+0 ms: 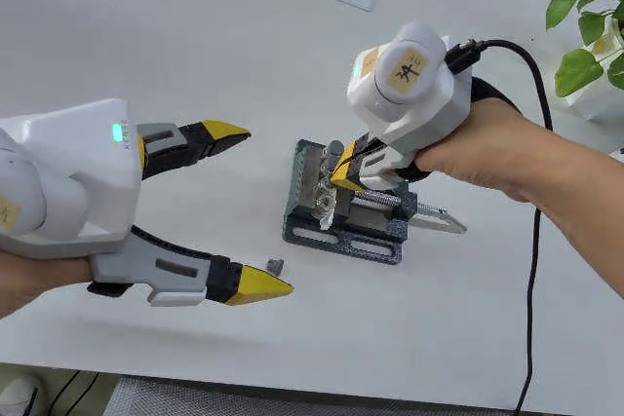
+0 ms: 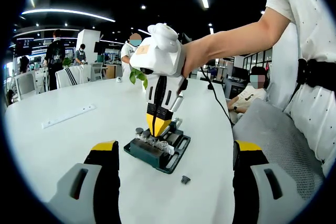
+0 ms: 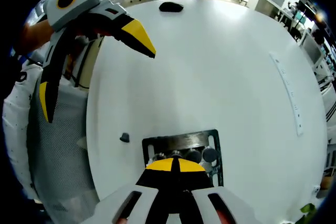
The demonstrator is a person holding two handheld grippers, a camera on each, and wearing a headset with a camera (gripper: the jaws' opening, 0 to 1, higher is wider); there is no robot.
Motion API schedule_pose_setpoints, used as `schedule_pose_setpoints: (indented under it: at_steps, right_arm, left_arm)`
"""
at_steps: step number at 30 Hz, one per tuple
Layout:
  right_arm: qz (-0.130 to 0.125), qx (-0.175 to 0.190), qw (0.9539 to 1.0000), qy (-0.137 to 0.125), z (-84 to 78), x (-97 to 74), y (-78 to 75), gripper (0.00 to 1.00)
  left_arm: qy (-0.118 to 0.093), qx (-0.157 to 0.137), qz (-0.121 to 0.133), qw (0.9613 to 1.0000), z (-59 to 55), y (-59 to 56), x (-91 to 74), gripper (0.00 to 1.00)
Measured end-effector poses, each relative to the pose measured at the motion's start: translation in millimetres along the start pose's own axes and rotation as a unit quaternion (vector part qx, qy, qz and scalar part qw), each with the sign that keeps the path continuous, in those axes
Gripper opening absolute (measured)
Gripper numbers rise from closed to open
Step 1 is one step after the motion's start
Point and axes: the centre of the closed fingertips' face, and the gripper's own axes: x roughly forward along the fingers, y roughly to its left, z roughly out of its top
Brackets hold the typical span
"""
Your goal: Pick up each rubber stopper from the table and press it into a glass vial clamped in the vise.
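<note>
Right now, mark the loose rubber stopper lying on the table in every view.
Head view: loose rubber stopper lower centre-left, left of the vise.
Left gripper view: stopper low centre, in front of the vise.
Right gripper view: stopper lower left, left of the vise.
Shared landmark: the vise.

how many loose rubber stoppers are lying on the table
1. The loose rubber stopper lies on the white table, beside the open left gripper's lower jaw tip, left of the vise. More may be hidden under the right gripper, at the vise.
</note>
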Motion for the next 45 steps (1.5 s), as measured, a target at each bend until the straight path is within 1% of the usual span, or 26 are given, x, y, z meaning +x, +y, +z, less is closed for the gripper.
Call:
schedule_pose_setpoints:
  at_steps: [2, 7, 8, 12, 15, 19, 22, 23, 25, 26, 28, 29, 31, 33, 35, 37, 40, 41, 45]
  right_arm:
    - [-0.002, -0.004, 1.0000, 0.003, 0.8, 0.4, 1.9, 0.00]
    - [-0.005, -0.005, 1.0000, 0.005, 2.3, 1.3, -1.3, 0.00]
    - [-0.004, -0.003, 1.0000, 0.008, 2.4, 1.1, -1.7, 0.00]
    - [-0.005, -0.008, 0.9998, 0.016, -0.9, 0.6, 0.0, 0.00]
    - [-0.004, -0.009, 0.9998, 0.014, -0.9, 1.6, -0.3, 0.00]
    - [-0.005, -0.002, 1.0000, 0.002, -0.8, 1.3, -0.7, 0.00]
    - [-0.010, -0.009, 0.9999, -0.006, -1.0, 1.3, 0.5, 0.00]
    - [-0.010, 0.002, 0.9999, -0.008, -0.6, 1.7, -0.7, 0.00]
    - [-0.016, -0.005, 0.9999, -0.005, -0.1, 2.4, -1.2, 0.00]
    - [-0.018, 0.002, 0.9998, -0.005, -0.3, 2.2, -2.2, 0.00]
    - [-0.017, 0.005, 0.9998, -0.007, -0.3, 2.6, -1.8, 0.00]
    - [-0.015, 0.004, 0.9998, -0.010, -0.5, 2.0, -1.5, 0.00]
    - [-0.013, 0.013, 0.9997, -0.017, 0.2, 2.1, -2.7, 0.00]
    - [-0.015, 0.008, 0.9996, -0.023, 0.2, 0.9, -1.6, 0.00]
    - [-0.018, 0.019, 0.9992, -0.031, 0.4, -0.2, -1.4, 0.00]
    - [-0.019, 0.019, 0.9989, -0.038, -0.3, 0.1, -2.3, 0.00]
    - [-0.020, 0.025, 0.9983, -0.049, -1.2, -0.2, -3.6, 0.00]
    - [-0.019, 0.032, 0.9979, -0.054, -0.5, -0.3, -1.4, 0.00]
    - [-0.019, 0.039, 0.9972, -0.061, 1.1, -0.6, -3.2, 0.00]
  left_arm:
    - [0.000, 0.000, 0.001, 1.0000, 0.1, 0.6, 0.1, 0.89]
    - [-0.001, 0.000, 0.001, 1.0000, 0.1, 0.6, 0.5, 0.89]
    - [-0.001, 0.000, 0.000, 1.0000, 0.1, 0.4, 0.7, 0.89]
    - [-0.002, 0.000, 0.001, 1.0000, 1.2, 0.5, 0.4, 0.89]
    - [-0.001, 0.001, 0.003, 1.0000, 0.8, 1.3, -0.1, 0.88]
    - [-0.002, 0.002, 0.003, 1.0000, 2.2, 1.0, -0.4, 0.88]
    - [0.000, 0.003, 0.002, 1.0000, 1.3, -0.3, -0.5, 0.88]
    - [0.000, 0.003, 0.001, 1.0000, 1.4, -0.8, -0.3, 0.88]
    - [0.001, 0.004, 0.000, 1.0000, 1.6, -1.7, 0.0, 0.88]
    - [0.001, 0.005, 0.000, 1.0000, 2.3, -2.1, 0.3, 0.88]
    - [0.000, 0.006, 0.001, 1.0000, 4.1, -2.2, 0.4, 0.88]
    - [-0.002, 0.006, 0.000, 1.0000, 5.8, -2.9, 0.8, 0.89]
    - [0.001, 0.012, -0.002, 0.9999, 6.4, -4.6, 1.1, 0.89]
    - [0.002, 0.013, -0.002, 0.9999, 6.9, -5.3, 0.7, 0.89]
    - [0.000, 0.011, -0.001, 0.9999, 8.0, -5.5, -0.2, 0.89]
    - [0.005, 0.014, -0.001, 0.9999, 7.1, -6.0, -0.7, 0.89]
    - [0.006, 0.014, -0.001, 0.9999, 8.0, -7.2, -1.3, 0.89]
    - [0.007, 0.016, -0.001, 0.9999, 8.1, -7.4, -1.8, 0.88]
    - [0.010, 0.016, 0.001, 0.9998, 8.4, -7.2, -3.1, 0.88]
